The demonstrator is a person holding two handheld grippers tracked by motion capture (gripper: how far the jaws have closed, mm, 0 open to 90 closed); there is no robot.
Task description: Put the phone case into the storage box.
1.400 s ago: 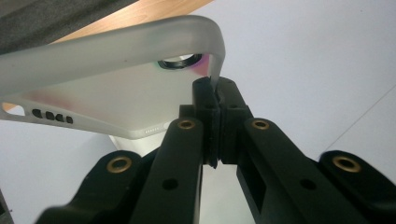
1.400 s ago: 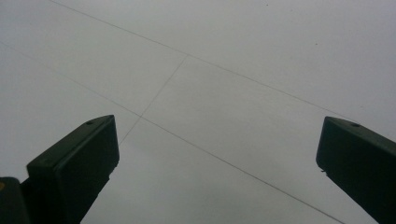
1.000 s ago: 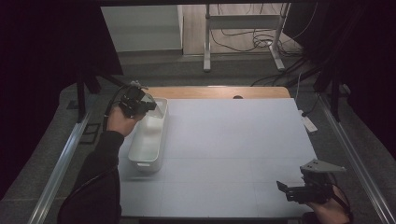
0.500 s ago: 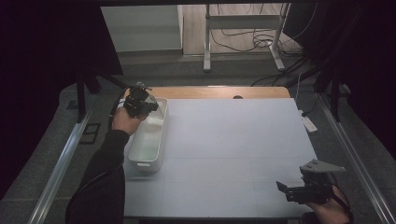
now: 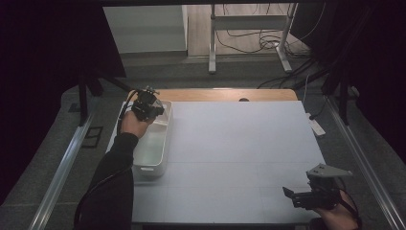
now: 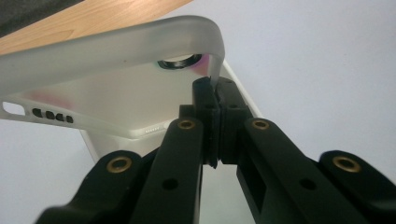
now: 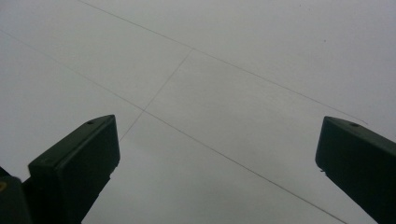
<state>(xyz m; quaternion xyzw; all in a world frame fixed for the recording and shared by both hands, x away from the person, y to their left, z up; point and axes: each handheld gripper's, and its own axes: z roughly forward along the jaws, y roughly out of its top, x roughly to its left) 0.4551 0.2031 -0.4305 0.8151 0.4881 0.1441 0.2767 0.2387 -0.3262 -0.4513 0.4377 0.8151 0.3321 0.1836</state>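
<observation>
left gripper [image 6: 215, 100] is clamped on the edge of a translucent phone case [image 6: 116, 70]; jaws pinched tight together on the thin rim right by the camera cutout. in the left gripper view the case sits tilted, its back panel facing me, port holes along one short edge, and a white bin [image 6: 236, 88] shows just behind it. in the high view i see the left gripper [image 5: 154, 109] over the far end of the white bin [image 5: 160, 158], which sits at the left side of the counter [image 5: 239, 153]; the case itself is too small to make out there. can't tell whether the case touches the bin.

right gripper [image 5: 292, 196] sits at the near right corner of the counter, well apart from the bin. in the right gripper view its jaws stand wide apart with nothing between them, just bare white counter [image 7: 210, 93] with thin seam lines.
</observation>
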